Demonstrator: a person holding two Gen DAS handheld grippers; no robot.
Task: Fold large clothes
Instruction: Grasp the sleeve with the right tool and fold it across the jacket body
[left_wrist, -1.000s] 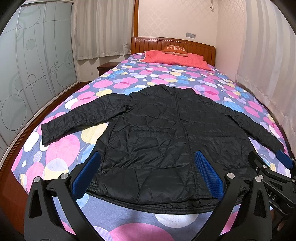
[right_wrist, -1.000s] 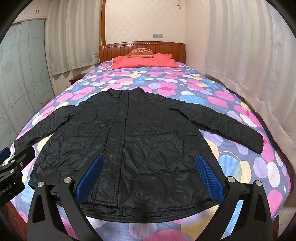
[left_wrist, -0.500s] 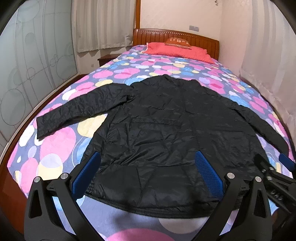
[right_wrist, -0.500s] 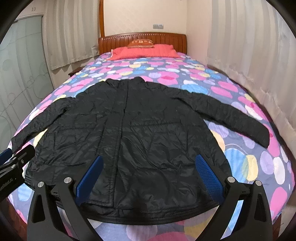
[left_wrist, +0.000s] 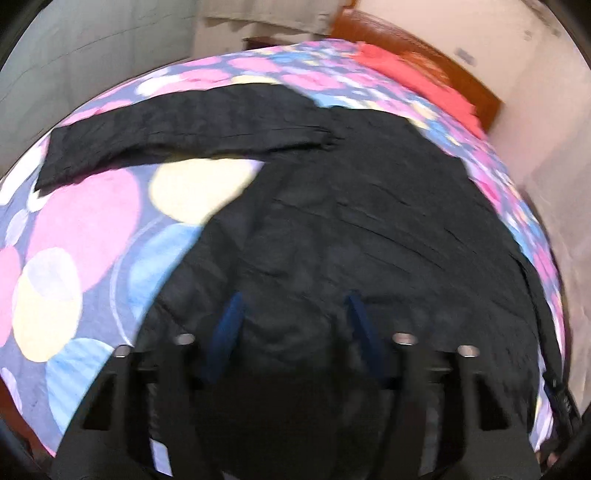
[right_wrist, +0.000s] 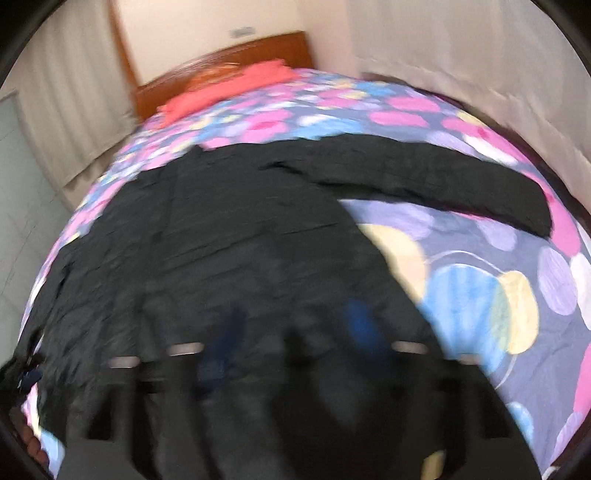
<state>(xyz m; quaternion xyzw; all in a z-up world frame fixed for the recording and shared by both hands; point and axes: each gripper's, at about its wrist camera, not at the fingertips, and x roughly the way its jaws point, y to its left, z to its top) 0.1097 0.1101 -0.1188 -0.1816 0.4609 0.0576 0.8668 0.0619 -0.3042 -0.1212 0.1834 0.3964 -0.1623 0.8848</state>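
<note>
progress: nothing folded yet, all folds left
jacket (left_wrist: 369, 229): black puffer, flat on bedspread (left_wrist: 81, 221), front up, hem at 6 o'clock
left sleeve (left_wrist: 177, 129): spread out toward 10 o'clock
right sleeve (right_wrist: 443, 181): out toward 2 o'clock
left gripper (left_wrist: 295, 325): low over the hem, fingers part-spread; fabric pinched or not, cannot tell
right gripper (right_wrist: 295, 332): same, blurred, grip unclear
judged next: grab hem corners

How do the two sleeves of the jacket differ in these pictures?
The left sleeve shows in the left wrist view and runs toward the left bed edge; the right sleeve shows in the right wrist view and runs toward the right edge. Both are black, lie flat on the bedspread, spread out, unfolded.
</note>
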